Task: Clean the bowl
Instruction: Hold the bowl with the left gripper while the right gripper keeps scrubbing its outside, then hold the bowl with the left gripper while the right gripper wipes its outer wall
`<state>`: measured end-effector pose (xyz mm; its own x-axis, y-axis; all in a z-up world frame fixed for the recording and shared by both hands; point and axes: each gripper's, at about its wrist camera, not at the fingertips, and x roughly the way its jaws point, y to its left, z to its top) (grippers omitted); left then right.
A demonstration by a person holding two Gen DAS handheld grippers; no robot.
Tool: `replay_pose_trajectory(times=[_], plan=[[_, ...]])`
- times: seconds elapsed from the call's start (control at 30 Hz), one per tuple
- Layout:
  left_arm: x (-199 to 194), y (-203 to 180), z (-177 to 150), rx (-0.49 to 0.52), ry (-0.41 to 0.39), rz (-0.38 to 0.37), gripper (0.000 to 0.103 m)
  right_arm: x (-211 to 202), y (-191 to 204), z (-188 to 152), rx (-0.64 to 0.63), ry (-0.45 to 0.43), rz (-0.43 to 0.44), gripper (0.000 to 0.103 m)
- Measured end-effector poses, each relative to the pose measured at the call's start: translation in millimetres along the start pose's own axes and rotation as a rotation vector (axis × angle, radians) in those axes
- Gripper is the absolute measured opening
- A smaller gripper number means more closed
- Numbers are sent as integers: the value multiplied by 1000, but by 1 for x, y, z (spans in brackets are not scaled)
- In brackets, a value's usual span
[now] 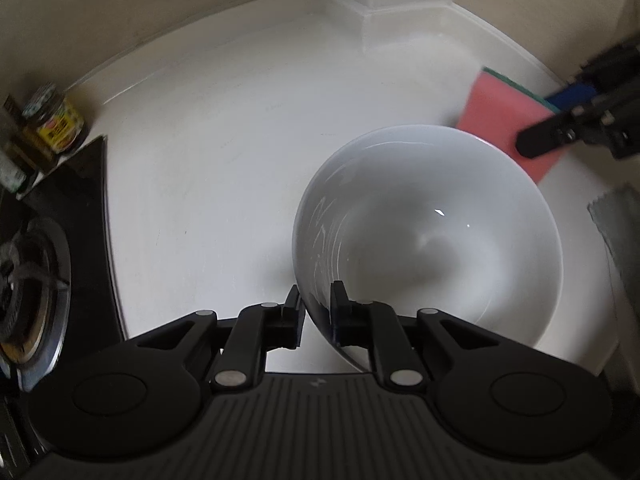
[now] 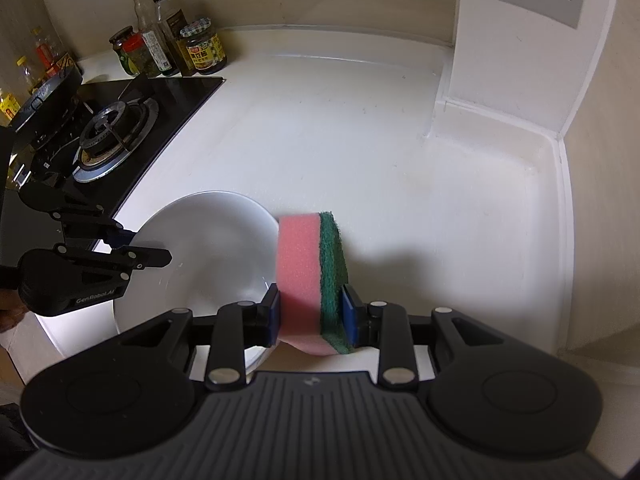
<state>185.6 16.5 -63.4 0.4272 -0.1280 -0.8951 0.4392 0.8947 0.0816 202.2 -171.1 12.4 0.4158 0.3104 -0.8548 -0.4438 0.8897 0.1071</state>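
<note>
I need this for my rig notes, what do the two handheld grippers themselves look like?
Both are matte black plastic. Each has a ribbed grey deck, two round black discs and linkage bars with silver pivot pins. The right gripper has blue finger pads. The left gripper carries white "GenRobot.AI" lettering on its side. No cables or sleeves show.

- bowl (image 1: 432, 240): glossy white glazed ceramic
- sponge (image 2: 298, 264): pink porous foam, rough green scouring layer
- counter (image 2: 360, 140): smooth white, slight sheen
- stove (image 2: 160, 92): glossy black glass top

The matte black plastic left gripper (image 1: 316, 306) has a ribbed grey housing, round pivot discs and silver rivets (white "GenRobot.AI" lettering at nine o'clock in the right view). The matching right gripper (image 2: 310, 308) has blue-padded jaws.
</note>
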Motion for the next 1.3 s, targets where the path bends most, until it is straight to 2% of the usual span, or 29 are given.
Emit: replay_pose_trajectory(times=[0.13, 0.17, 0.23, 0.43, 0.5, 0.6, 0.73, 0.83, 0.87, 0.93, 1.07, 1.1, 1.2, 1.3], plan=[[4, 0, 7, 210, -27, -61, 15, 4, -4, 7, -11, -8, 7, 27], [5, 3, 9, 225, -31, -83, 15, 5, -5, 9, -14, -9, 7, 27], [6, 10, 12, 166, -31, -104, 13, 5, -6, 10, -10, -9, 10, 27], [-8, 14, -3, -104, -38, -47, 13, -3, -1, -5, 30, -13, 21, 27], [-9, 13, -7, -123, -39, -40, 10, -7, 0, -11, 49, -7, 24, 27], [-7, 9, -5, -38, -41, -42, 9, -10, 5, -16, 25, 14, 27, 27], [0, 13, 11, 161, -49, -103, 9, -9, 1, -11, 3, 43, 49, 26], [6, 9, 21, 302, -66, -138, 11, -3, -1, -1, 4, 22, 40, 27], [8, 10, 24, 316, -66, -144, 11, 0, -2, 2, 3, 12, 34, 27], [10, 13, 29, 267, -59, -136, 11, 3, 0, 6, 7, -7, 18, 27], [0, 19, 18, -17, -34, -69, 12, 1, -1, -1, 45, -25, 30, 27], [-1, 18, 14, -52, -27, -65, 12, -1, -1, -4, 61, -31, 38, 27], [-2, 9, 2, -80, -39, -35, 12, -7, -5, -16, 112, -47, 49, 27], [1, 6, 4, -33, -49, -35, 12, -13, -3, -27, 100, -38, 56, 27]])
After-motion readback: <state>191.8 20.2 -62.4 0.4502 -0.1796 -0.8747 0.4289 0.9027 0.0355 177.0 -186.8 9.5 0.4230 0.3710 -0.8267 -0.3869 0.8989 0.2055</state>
